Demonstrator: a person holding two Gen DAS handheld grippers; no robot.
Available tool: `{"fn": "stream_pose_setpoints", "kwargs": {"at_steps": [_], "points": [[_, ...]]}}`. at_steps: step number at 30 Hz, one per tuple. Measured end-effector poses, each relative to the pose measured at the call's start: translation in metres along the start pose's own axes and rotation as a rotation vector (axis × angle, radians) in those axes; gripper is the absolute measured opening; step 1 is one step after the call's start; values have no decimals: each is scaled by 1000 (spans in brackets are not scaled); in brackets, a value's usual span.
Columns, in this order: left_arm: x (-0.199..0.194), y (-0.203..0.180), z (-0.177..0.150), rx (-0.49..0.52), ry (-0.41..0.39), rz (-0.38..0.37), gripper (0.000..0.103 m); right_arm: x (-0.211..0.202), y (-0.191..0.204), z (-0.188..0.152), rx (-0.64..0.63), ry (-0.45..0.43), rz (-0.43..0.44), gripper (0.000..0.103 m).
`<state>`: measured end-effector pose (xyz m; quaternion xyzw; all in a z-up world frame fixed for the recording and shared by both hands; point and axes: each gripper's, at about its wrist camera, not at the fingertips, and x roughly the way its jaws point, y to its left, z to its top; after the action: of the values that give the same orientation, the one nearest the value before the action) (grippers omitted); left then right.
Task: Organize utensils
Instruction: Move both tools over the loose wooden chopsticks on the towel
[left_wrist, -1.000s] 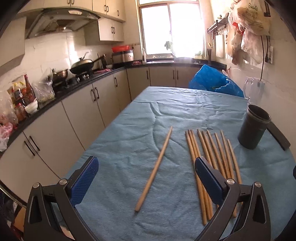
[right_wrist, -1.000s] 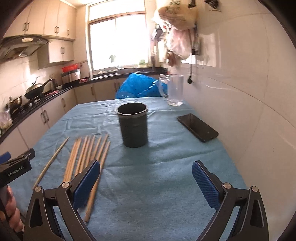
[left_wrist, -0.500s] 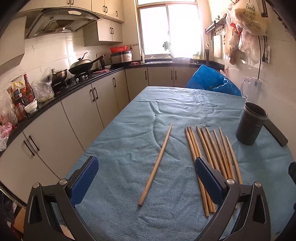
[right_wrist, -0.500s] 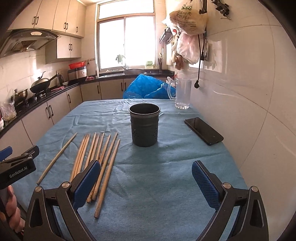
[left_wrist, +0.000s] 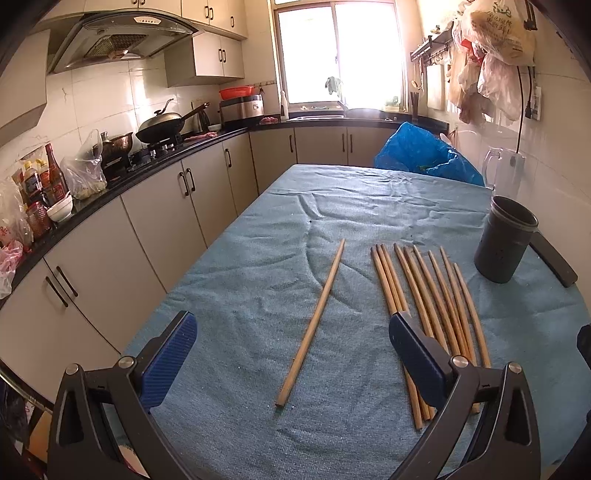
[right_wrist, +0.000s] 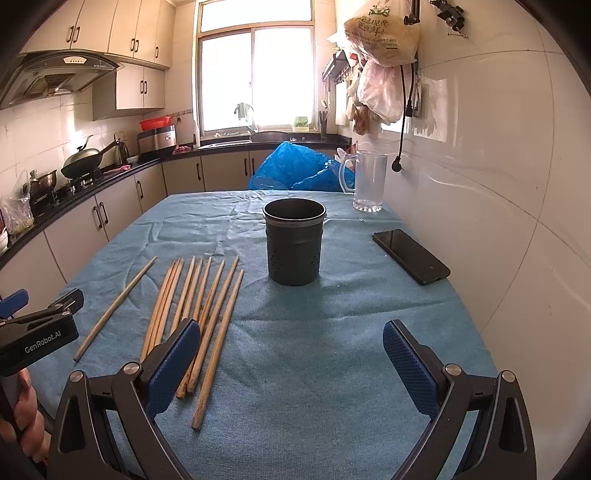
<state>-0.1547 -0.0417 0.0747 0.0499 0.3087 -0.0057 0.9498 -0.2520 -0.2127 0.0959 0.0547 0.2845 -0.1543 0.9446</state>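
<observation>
Pale wooden chopsticks (right_wrist: 201, 299), long and slim, fanned side by side flat on blue-clothed surface (right_wrist: 332, 350), left of dark perforated holder cup (right_wrist: 294, 242). Single chopstick (left_wrist: 314, 321) lying apart, farther left of cup. Left claw (left_wrist: 291, 354) and right claw (right_wrist: 291, 354) both spread wide, gripping nothing. Black phone (right_wrist: 410, 255) right of cup.

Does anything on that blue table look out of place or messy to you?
One chopstick lies apart from the bundle of chopsticks, angled differently on the wrinkled blue cloth. The dark holder stands upright and looks empty. Nothing looks spilled or broken.
</observation>
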Motion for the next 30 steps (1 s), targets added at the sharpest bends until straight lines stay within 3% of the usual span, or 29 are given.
{"fn": "stream_pose_setpoints", "kwargs": {"at_steps": [30], "points": [[10, 5, -3, 3, 26, -8, 103, 14, 3, -2, -2, 58, 17, 93]]}}
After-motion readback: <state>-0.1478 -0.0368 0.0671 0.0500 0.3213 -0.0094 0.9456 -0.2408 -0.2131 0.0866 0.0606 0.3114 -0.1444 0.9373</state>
